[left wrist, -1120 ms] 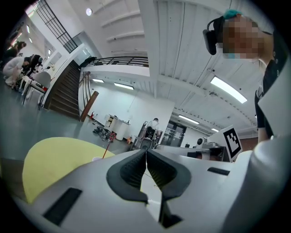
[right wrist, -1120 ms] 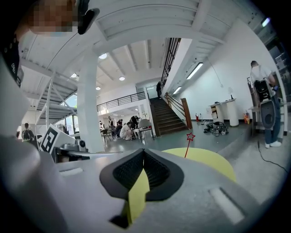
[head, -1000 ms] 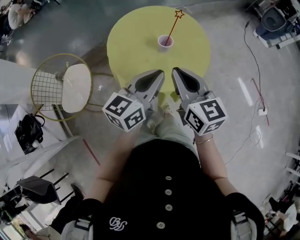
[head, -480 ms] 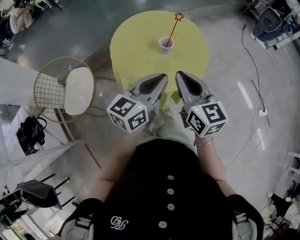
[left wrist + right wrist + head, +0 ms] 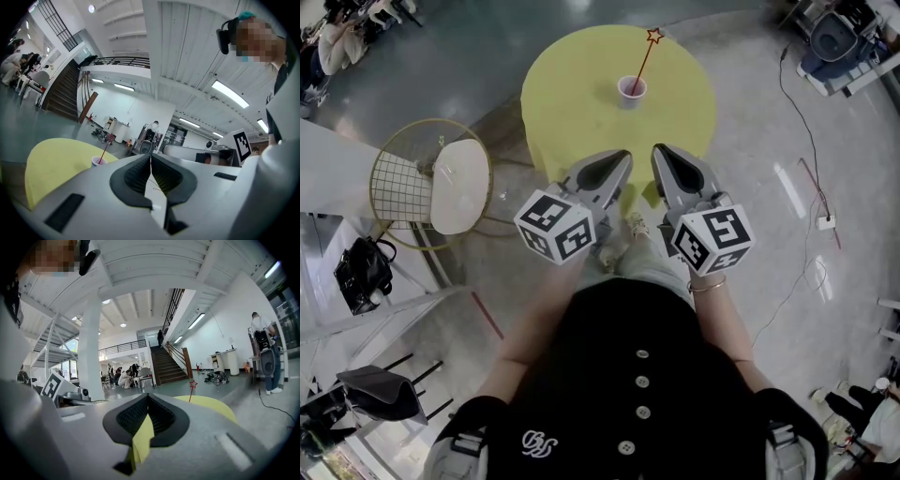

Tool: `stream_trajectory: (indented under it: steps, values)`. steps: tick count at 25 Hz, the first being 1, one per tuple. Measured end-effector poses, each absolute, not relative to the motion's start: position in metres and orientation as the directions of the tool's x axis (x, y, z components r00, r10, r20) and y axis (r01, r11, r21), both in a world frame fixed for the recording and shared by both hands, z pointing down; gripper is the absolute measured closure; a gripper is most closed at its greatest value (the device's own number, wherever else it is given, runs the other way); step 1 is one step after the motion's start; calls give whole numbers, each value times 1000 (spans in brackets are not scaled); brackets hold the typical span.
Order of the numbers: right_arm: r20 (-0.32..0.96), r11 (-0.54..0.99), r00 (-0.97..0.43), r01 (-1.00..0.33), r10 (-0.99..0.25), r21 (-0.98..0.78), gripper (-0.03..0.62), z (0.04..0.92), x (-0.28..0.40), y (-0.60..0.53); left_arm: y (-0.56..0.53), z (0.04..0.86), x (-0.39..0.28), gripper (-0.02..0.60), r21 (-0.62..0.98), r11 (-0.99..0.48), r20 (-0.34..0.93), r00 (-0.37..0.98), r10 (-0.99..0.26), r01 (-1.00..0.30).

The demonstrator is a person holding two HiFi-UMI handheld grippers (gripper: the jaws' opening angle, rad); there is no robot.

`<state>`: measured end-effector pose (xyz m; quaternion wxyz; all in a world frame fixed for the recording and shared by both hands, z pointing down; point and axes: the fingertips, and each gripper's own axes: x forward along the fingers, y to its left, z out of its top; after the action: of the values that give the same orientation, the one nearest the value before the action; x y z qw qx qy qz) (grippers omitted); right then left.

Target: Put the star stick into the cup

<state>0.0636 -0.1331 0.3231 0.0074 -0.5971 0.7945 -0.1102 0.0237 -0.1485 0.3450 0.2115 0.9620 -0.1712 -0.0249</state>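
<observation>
Black bag [image 5: 361, 277]: lay on the floor at the far left, beside grey furniture.

Wire chair [image 5: 431, 180]: gold wire frame with a white seat, just left of the table.

Left gripper [image 5: 619, 157]: held low in front of the person, its tips over the near edge of the table and well apart from the cup. In the left gripper view [image 5: 150, 159] the two dark pads were pressed together along a thin seam, with nothing between them.

Yellow table [image 5: 572, 94]: round, beyond both grippers, bearing only the cup and stick.

Cup [image 5: 631, 90]: small, pale with a pinkish inside, upright near the middle of the table. It also showed at the left of the left gripper view [image 5: 98, 161].

Star stick [image 5: 644, 61]: its lower end sat inside the cup and its thin red shaft leaned up and to the right, away from the person, with the outlined star at the top over the far rim of the table. No gripper touched it.

Right gripper [image 5: 661, 152]: held just beside the left one, its tips also over the table's near edge. In the right gripper view [image 5: 148, 397] the jaws were closed tip to tip on nothing, and the star showed beyond them.

Cable [image 5: 811, 141]: a thin dark line across the grey floor at the right.
</observation>
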Motion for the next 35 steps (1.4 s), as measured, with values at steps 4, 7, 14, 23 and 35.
stream_trajectory:
  steps: [4,7,14,23,35]
  values:
    - [130,270,-295,-946,-947,-180,591,326,59,-132,-146,346,24,566,413,-856,27,943,-331,-312]
    - [151,283,-308,-945,-939,-165,592,330,54,-130,-140,346,27,566,396,-870,34,951,-306,-294]
    - [169,289,-314,-945,-934,-155,592,333,51,-128,-140,351,21,566,409,-856,43,944,-328,-316]
    - [189,299,-329,-939,-925,-172,591,339,48,-126,-138,350,20,566,401,-858,39,942,-334,-321]
    - [204,293,-326,-940,-923,-176,591,345,48,-124,-137,353,20,566,390,-863,55,944,-326,-321]
